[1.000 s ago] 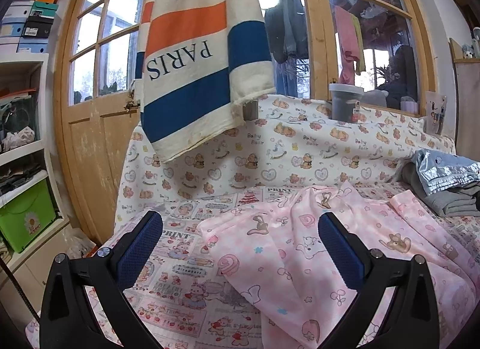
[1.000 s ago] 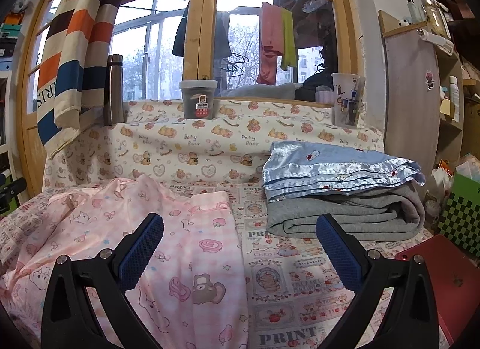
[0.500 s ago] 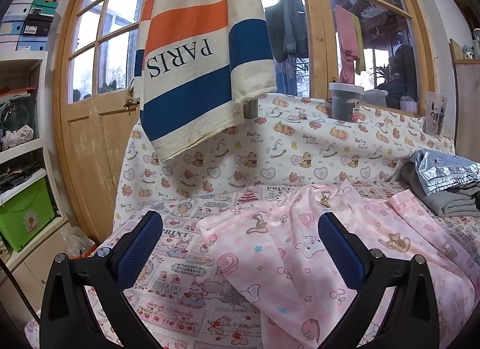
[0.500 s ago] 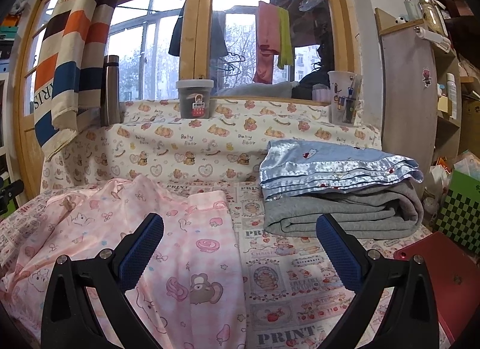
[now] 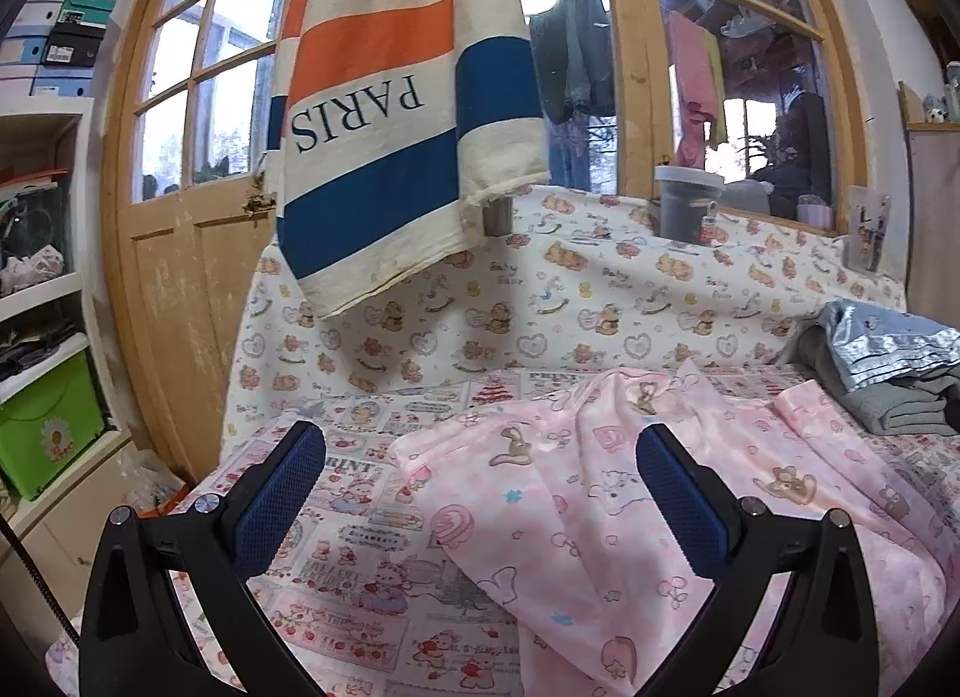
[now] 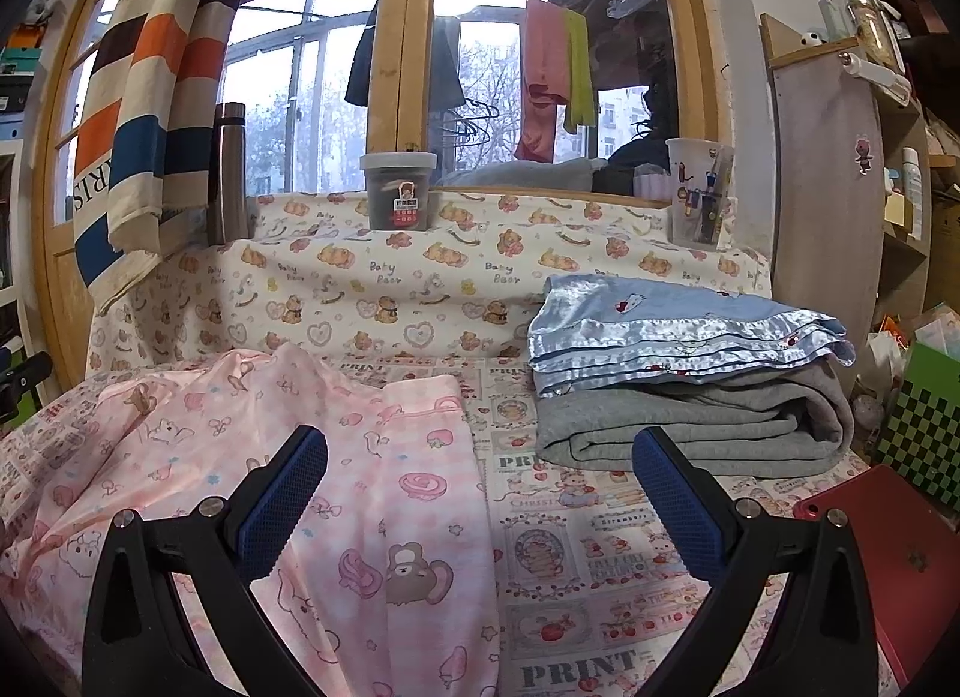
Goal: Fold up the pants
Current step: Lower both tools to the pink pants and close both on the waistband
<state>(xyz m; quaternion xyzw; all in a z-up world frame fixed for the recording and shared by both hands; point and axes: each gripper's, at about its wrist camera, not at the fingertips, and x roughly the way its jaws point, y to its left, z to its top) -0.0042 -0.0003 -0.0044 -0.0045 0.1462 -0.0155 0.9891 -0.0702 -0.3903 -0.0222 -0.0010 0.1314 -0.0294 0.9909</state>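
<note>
Pink cartoon-print pants [image 5: 600, 493] lie spread and rumpled on a printed bed sheet [image 5: 372, 523]. In the right wrist view the same pants [image 6: 288, 445] fill the left half, one leg hem ending near the middle. My left gripper [image 5: 480, 493] hovers open above the pants' left edge, blue pads wide apart, holding nothing. My right gripper [image 6: 477, 493] is open too, above the pants' right edge and the bare sheet [image 6: 600, 541], with nothing between its fingers.
A folded blue and grey blanket stack [image 6: 690, 379] sits at the right. A striped PARIS towel [image 5: 396, 97] hangs over the back left. A flask [image 6: 228, 169], a tub [image 6: 399, 190] and a cup [image 6: 699, 190] stand on the window ledge. A red tablet [image 6: 888, 547] lies at the front right.
Both views have shifted only slightly; the right gripper drifted a little rightward. The pants lie as before and both grippers stay open.
</note>
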